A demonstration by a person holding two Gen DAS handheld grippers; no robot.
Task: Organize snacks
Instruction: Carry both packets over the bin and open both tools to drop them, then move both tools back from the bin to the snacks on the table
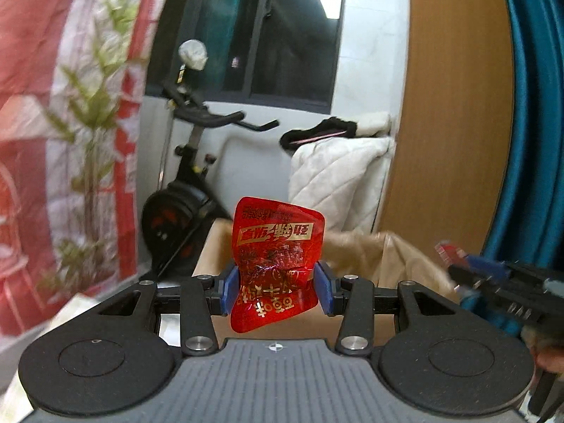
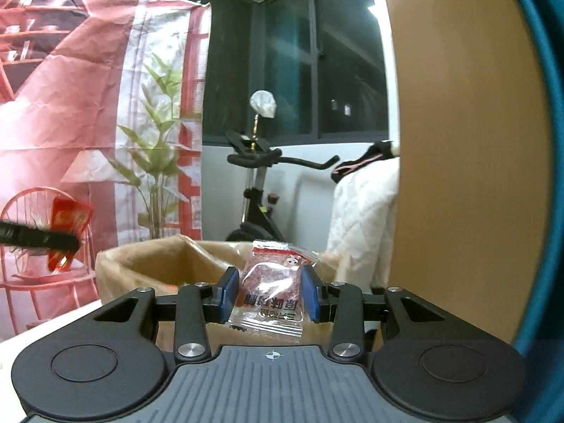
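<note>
My left gripper (image 1: 277, 287) is shut on a shiny red snack packet (image 1: 278, 243) with gold lettering, held upright in front of an open cardboard box (image 1: 387, 257). My right gripper (image 2: 269, 294) is shut on a clear packet of reddish dried meat (image 2: 271, 289), held just before the same cardboard box (image 2: 141, 264). The right gripper shows blurred at the right edge of the left wrist view (image 1: 500, 282). The left gripper with its red packet (image 2: 68, 225) shows at the left edge of the right wrist view.
The box stands on a white tabletop (image 2: 53, 328). Behind it are an exercise bike (image 1: 187, 183), a white quilted cover (image 1: 338, 176), a red printed backdrop (image 2: 70, 105), a wooden panel (image 1: 451, 105) and a teal curtain (image 1: 535, 105) on the right.
</note>
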